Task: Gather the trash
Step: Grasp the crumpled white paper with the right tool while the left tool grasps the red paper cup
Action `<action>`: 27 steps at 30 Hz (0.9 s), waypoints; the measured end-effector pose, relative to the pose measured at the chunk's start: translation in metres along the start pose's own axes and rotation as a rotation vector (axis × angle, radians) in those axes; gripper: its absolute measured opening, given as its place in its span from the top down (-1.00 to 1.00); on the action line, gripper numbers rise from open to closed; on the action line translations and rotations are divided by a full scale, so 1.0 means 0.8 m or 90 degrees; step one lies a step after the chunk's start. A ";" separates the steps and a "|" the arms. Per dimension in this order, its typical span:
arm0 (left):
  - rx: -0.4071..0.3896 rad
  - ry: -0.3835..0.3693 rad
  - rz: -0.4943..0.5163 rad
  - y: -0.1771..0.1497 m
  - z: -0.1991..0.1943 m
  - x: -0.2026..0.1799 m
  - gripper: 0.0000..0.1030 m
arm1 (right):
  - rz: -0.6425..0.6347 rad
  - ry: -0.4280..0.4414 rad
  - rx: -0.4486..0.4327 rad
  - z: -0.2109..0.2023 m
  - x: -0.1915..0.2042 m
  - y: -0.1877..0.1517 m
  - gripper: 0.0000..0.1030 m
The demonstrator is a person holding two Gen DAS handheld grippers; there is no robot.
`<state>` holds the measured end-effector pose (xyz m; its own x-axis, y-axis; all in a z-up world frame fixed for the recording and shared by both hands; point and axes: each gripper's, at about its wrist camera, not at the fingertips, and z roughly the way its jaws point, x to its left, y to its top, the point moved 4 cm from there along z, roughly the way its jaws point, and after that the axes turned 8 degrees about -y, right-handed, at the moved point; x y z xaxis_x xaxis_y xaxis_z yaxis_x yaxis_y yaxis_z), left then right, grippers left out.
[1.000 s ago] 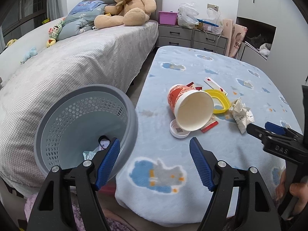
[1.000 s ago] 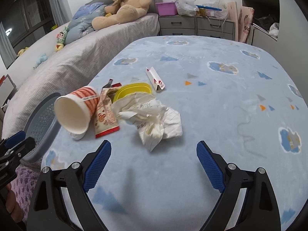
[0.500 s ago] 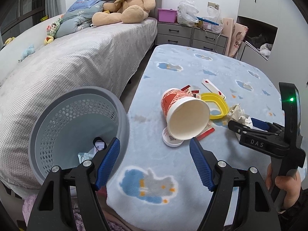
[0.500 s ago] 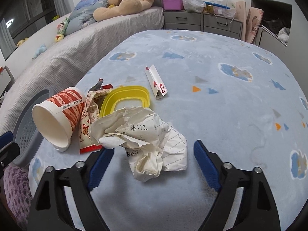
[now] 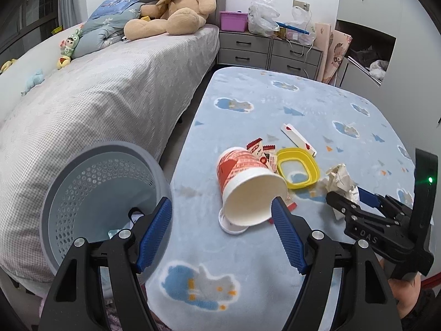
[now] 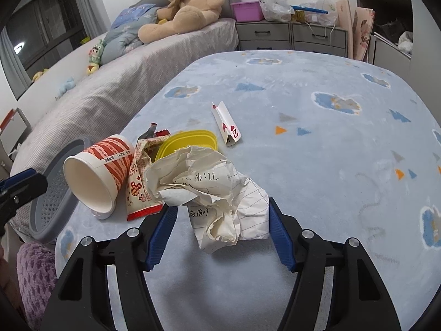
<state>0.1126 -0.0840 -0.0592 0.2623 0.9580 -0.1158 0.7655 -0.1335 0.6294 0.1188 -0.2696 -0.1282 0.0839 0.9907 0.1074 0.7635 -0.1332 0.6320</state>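
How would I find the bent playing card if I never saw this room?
Start at the blue blanket with clouds on it, then find the heap of trash near its edge. Just behind the yellow lid lies the playing card, apart from the heap. It alone is folded like a tent, white with red hearts.

Both cameras look down steeply, past their own fingers, across the blue blanket (image 6: 317,165) toward the bed (image 5: 110,88) — the left from nearer the basket (image 5: 91,182), the right closer over the crumpled paper (image 6: 209,193); both share the paper cup (image 5: 248,190).
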 end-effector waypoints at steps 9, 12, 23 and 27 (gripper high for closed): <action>0.045 -0.029 -0.011 0.050 0.026 -0.003 -0.39 | 0.023 0.017 -0.006 -0.009 -0.015 -0.002 -0.23; 0.062 -0.030 -0.010 0.064 0.041 -0.003 -0.39 | 0.025 0.022 -0.011 -0.012 -0.016 -0.001 -0.23; 0.142 -0.042 -0.029 0.061 0.097 0.001 -0.39 | 0.032 0.035 -0.017 -0.014 -0.021 0.000 -0.23; 0.153 -0.053 -0.026 0.052 0.103 -0.005 -0.46 | 0.032 0.038 -0.019 -0.015 -0.021 0.000 -0.23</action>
<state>0.1920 -0.1139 -0.0956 0.2681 0.9411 -0.2062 0.8916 -0.1614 0.4230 0.1100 -0.2864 -0.1206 0.0824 0.9793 0.1850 0.7399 -0.1845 0.6469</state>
